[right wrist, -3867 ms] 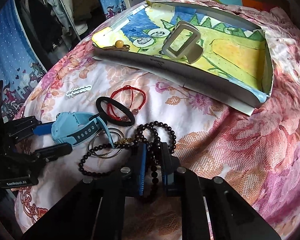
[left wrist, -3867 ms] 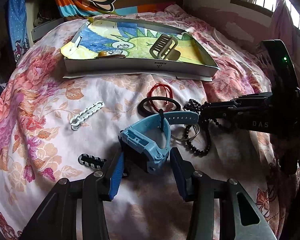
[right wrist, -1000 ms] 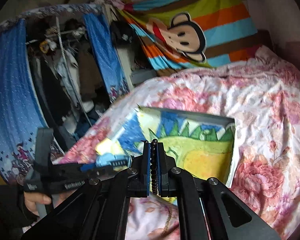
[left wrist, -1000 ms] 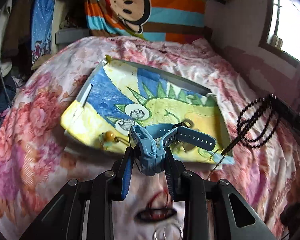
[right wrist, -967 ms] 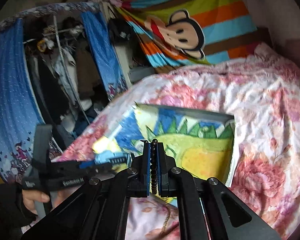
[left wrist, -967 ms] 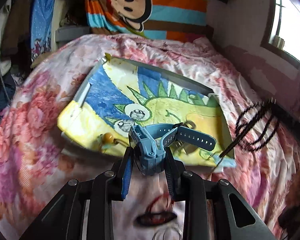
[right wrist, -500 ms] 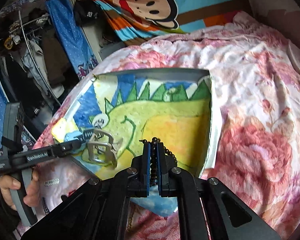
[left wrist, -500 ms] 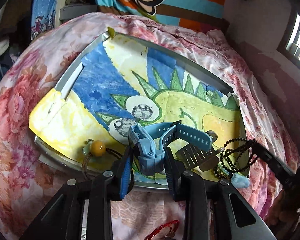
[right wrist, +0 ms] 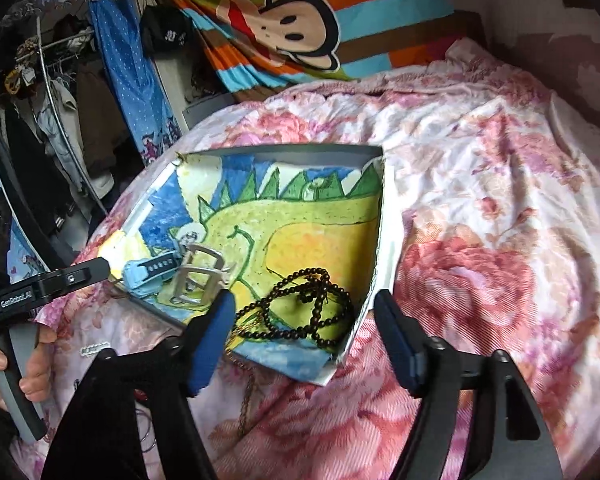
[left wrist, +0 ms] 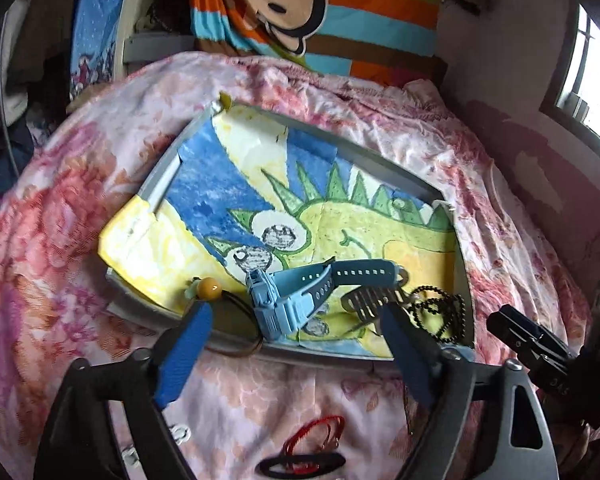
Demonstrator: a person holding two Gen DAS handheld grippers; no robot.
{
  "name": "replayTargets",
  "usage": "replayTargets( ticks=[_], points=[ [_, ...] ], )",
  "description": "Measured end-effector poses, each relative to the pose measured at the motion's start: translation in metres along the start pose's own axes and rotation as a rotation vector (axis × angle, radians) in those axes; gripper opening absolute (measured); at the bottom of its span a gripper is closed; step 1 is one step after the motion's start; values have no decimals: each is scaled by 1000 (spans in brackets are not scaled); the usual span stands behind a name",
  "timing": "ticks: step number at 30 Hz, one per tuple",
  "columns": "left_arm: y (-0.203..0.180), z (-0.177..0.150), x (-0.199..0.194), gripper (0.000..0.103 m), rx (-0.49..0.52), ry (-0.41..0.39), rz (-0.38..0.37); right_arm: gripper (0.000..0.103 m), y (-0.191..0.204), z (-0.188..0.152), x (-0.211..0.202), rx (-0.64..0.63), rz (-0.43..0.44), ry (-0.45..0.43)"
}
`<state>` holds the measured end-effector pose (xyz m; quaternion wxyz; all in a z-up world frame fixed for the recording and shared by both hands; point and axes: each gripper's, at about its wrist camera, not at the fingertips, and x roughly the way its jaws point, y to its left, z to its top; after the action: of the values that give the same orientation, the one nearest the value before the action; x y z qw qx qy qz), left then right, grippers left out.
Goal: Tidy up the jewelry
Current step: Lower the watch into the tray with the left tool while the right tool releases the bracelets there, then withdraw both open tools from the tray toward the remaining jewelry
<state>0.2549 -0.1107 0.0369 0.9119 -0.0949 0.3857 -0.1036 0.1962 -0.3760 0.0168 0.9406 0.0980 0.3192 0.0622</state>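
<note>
A shallow grey tray [left wrist: 168, 184] lined with a dinosaur drawing lies on the floral bedspread; it also shows in the right wrist view [right wrist: 292, 154]. My left gripper [left wrist: 296, 340] is open, and the blue watch [left wrist: 296, 296] lies in the tray between its fingers. My right gripper [right wrist: 304, 332] is open over the tray's near corner, and the black bead necklace [right wrist: 304, 312] lies in the tray just ahead of it. The necklace [left wrist: 440, 312] and a grey buckle [left wrist: 374, 300] show by the watch.
A hair tie with a yellow bead [left wrist: 209, 288] hangs over the tray's front rim. On the bedspread near me lie a red cord bracelet [left wrist: 316, 440], a black hair band [left wrist: 300, 466] and a thin chain [right wrist: 246, 400]. A striped monkey blanket [right wrist: 300, 32] is behind.
Both grippers have opened. The left one let go of the blue watch and the right one let go of the bead necklace, and both now lie in the tray.
</note>
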Motion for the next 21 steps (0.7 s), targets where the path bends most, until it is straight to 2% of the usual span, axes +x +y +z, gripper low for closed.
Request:
replayTargets(
  ticks=[1,5,13,21],
  points=[
    [-1,-3,-10,95,9,-23,3,78,3,-2,-10,-5,-4,-19],
    [-2,-12,-43,98,34,-93,12,91,14,-8,-43,-10,-21,-84],
    [2,-38,-106,102,90,-204,34,98,56,-27,-101,-73,-38,-192],
    [25,-64,-154,103,99,-255,58,98,87,-54,-134,-114,-19,-212]
  ],
)
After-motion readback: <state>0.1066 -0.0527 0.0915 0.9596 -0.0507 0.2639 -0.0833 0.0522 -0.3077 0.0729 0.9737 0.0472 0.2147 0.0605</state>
